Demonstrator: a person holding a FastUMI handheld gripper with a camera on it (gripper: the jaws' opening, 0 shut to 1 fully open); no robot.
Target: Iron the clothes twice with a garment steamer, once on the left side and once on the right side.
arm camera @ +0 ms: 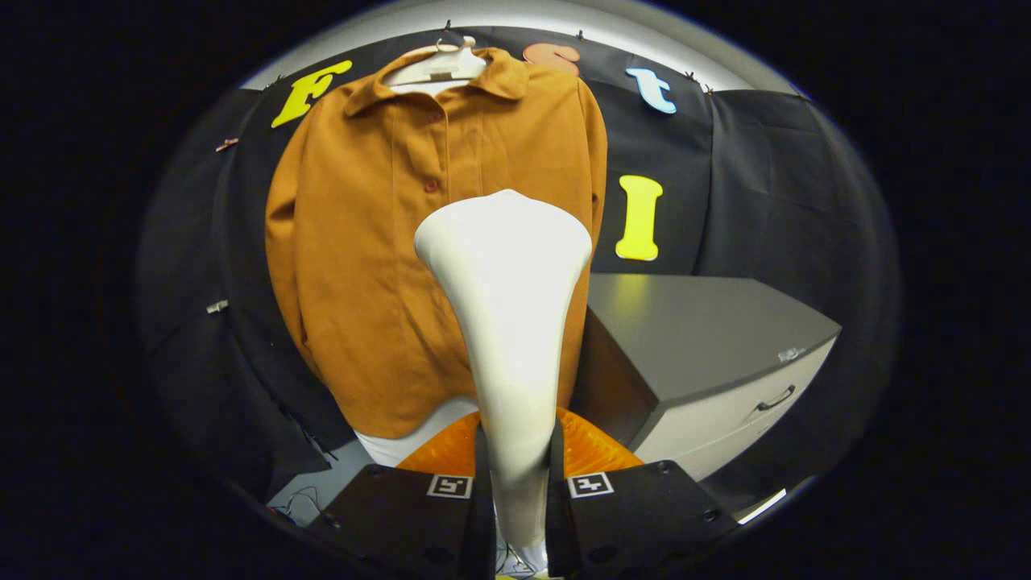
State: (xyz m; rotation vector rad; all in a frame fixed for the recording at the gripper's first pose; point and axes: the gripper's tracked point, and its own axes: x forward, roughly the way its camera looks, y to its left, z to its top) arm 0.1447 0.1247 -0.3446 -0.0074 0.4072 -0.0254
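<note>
Currently your gripper [515, 475] clamps the white steamer [507, 306] handle, head centre frame over the orange shirt [354, 266].

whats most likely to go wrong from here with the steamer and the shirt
1. The tool is shut on the white steamer low on its narrow handle, so the wide head could wobble or twist.
2. The orange shirt hangs loose from a hanger; pushing may swing it away.
3. The grey cabinet sits close beside the shirt, so a right-side pass might bump it.
</note>
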